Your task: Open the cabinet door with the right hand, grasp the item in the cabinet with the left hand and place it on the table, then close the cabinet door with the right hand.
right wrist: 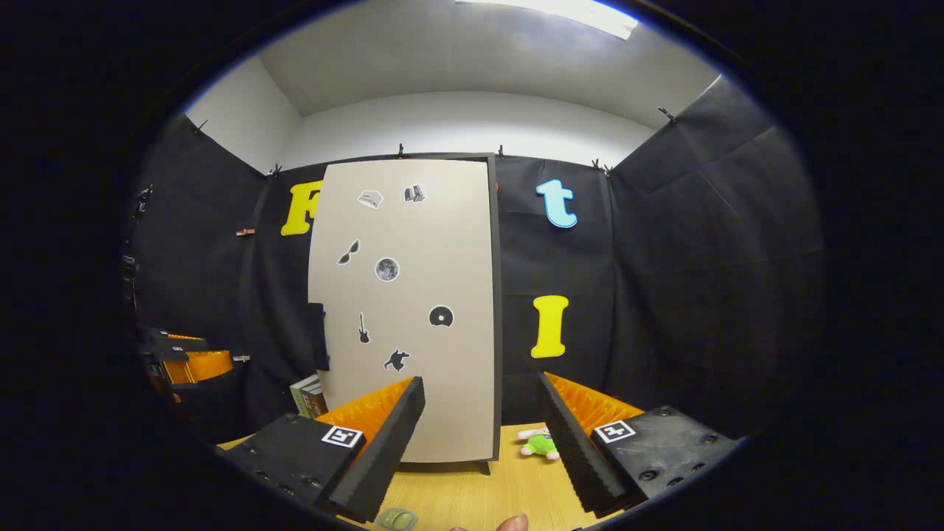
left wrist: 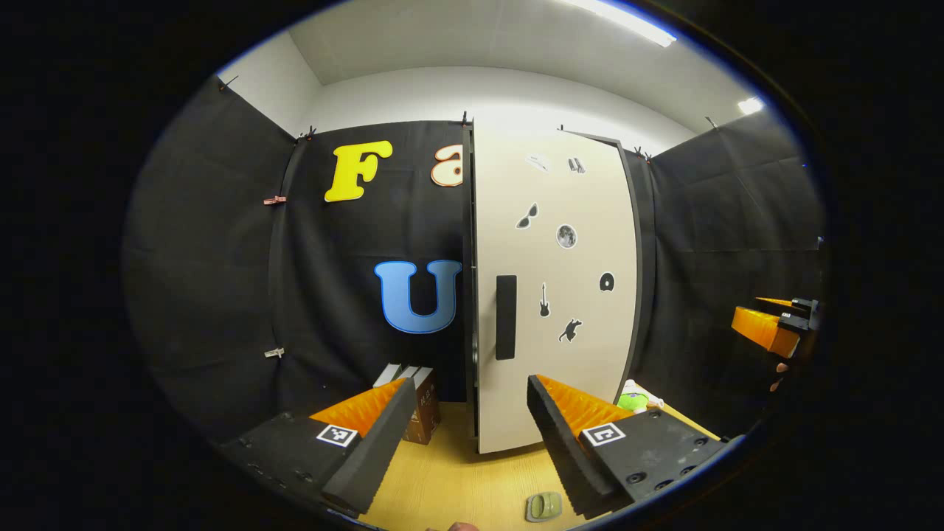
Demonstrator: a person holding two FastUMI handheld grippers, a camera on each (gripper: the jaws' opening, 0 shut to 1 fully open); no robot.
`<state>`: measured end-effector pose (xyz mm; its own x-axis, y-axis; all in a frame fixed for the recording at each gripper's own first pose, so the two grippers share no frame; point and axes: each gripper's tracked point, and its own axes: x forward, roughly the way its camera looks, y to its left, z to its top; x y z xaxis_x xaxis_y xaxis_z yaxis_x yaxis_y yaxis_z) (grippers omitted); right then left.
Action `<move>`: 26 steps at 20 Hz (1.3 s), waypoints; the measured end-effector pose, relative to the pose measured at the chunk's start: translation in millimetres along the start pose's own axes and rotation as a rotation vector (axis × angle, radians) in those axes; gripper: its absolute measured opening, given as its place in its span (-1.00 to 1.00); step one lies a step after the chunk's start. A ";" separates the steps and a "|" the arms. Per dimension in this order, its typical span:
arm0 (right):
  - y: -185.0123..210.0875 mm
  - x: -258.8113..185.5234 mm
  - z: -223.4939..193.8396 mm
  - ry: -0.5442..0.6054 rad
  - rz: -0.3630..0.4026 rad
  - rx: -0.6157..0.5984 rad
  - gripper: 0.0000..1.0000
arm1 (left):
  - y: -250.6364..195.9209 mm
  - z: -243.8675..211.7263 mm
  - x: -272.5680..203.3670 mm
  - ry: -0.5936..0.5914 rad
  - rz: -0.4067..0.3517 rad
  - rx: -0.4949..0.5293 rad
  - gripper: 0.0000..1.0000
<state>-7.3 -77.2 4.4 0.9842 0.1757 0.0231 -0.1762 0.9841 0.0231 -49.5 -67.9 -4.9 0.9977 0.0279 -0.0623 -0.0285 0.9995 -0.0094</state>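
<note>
A tall cabinet stands on the wooden table [left wrist: 450, 479]. Its beige door [left wrist: 560, 295] carries small stickers and a black vertical handle [left wrist: 506, 317], and it looks shut, hiding whatever is inside. My left gripper [left wrist: 470, 402] is open and empty, level with the door's lower left part and short of it. In the right gripper view the door [right wrist: 413, 310] fills the middle, with the handle [right wrist: 318, 335] at its left edge. My right gripper [right wrist: 483, 398] is open and empty in front of the door's lower right corner. Each gripper also appears far off: the right gripper [left wrist: 774, 328], the left gripper [right wrist: 188, 365].
Boxes or books [left wrist: 422, 402] stand left of the cabinet, also seen as books [right wrist: 310, 396]. A green plush toy [right wrist: 540, 445] lies right of the cabinet's foot. A small pale green object [left wrist: 544, 506] rests on the near table. Black cloth walls surround the booth.
</note>
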 end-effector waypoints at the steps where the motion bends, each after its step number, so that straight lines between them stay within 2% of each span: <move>1: 0.4 -0.7 0.6 -0.001 0.001 0.000 0.95 | -0.7 0.7 0.2 -0.001 0.000 0.003 0.89; 24: -5.7 -5.9 3.8 -0.003 -0.005 0.000 0.95 | -17.1 2.1 -1.9 0.002 -0.022 0.017 0.90; 25: -4.6 -5.9 3.9 -0.002 -0.002 0.000 0.83 | -17.5 2.7 -2.0 0.000 -0.022 0.018 0.89; 26: -5.3 -5.4 4.7 -0.003 -0.002 -0.002 0.83 | -17.4 3.3 -1.3 0.000 -0.023 0.018 0.89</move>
<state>-11.7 -83.5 8.9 0.9845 0.1735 0.0262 -0.1741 0.9845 0.0215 -50.1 -85.3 -1.4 0.9980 0.0053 -0.0626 -0.0049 1.0000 0.0067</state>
